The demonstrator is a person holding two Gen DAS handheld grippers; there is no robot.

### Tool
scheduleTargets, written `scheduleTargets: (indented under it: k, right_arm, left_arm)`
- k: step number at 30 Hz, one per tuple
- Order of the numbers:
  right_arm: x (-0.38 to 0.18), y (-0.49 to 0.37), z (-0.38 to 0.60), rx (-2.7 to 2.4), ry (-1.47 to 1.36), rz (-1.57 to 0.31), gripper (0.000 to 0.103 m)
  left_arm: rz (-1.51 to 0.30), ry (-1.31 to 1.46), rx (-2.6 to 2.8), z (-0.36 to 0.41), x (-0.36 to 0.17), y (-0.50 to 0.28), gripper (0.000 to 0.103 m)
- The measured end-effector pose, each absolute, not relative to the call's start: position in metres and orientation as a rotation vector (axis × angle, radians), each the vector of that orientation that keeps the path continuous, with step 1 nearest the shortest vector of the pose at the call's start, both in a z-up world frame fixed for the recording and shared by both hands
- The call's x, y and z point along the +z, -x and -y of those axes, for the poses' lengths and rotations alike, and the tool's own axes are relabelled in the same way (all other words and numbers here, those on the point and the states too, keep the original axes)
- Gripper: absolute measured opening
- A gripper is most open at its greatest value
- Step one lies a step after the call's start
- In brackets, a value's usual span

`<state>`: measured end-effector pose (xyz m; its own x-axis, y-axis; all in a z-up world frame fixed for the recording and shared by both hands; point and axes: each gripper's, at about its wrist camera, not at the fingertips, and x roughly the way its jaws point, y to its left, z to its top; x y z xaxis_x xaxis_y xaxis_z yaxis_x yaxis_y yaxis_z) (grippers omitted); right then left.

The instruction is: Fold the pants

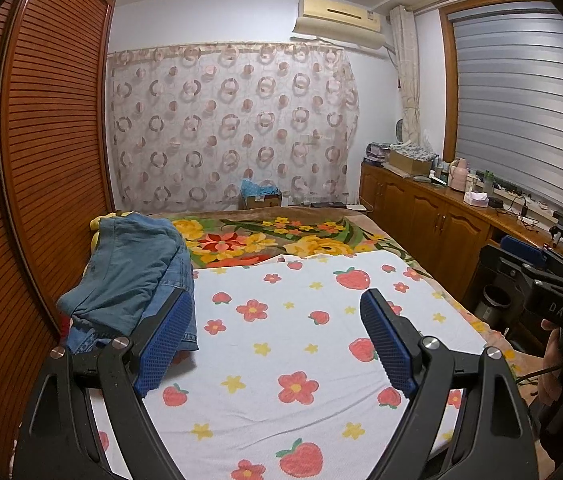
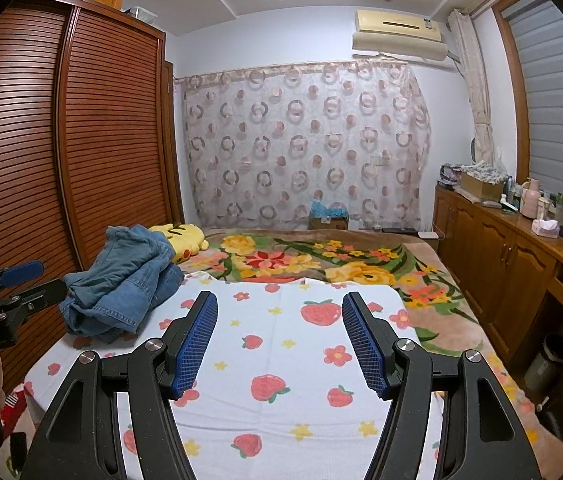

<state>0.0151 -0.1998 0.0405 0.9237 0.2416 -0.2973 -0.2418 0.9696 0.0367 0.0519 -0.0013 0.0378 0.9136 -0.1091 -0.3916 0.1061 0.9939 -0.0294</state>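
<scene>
Bedroom walls close around a bed [image 2: 433, 304] that fills most of both views, with a slatted wardrobe [image 2: 113, 128] along its left side and a ring-patterned curtain [image 2: 305, 144] behind its far end. Right of the bed runs a wooden cabinet [image 2: 497, 248] under a window blind [image 1: 521, 100], its top crowded with small bottles and boxes; an air conditioner [image 1: 339, 20] hangs high on the far wall. On the bed lies a flowered blanket [image 1: 281, 240], and over its near part a white sheet [image 1: 301, 340] printed with strawberries and blossoms. At the sheet's left edge, beside the wardrobe, the pants [image 2: 121, 280] sit in a crumpled blue denim heap, with a yellow plush [image 2: 181, 240] just behind them. My left tongs [image 1: 277, 332] hover over the sheet, spread wide and holding nothing, the left pad [image 1: 165, 344] crossing in front of the heap in that view. My right tongs [image 2: 279, 332] are likewise released above the sheet, well apart from the pants.
</scene>
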Motion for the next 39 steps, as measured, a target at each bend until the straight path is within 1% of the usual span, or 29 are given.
scheduleTargets:
  k: [39]
  right_arm:
    - [0.0391,-0.0121,0.2029,0.249,0.003,-0.298,0.067]
  left_arm:
    - [-0.400,0.008,-0.111,-0.0005,0.0359,-0.0511,0.087]
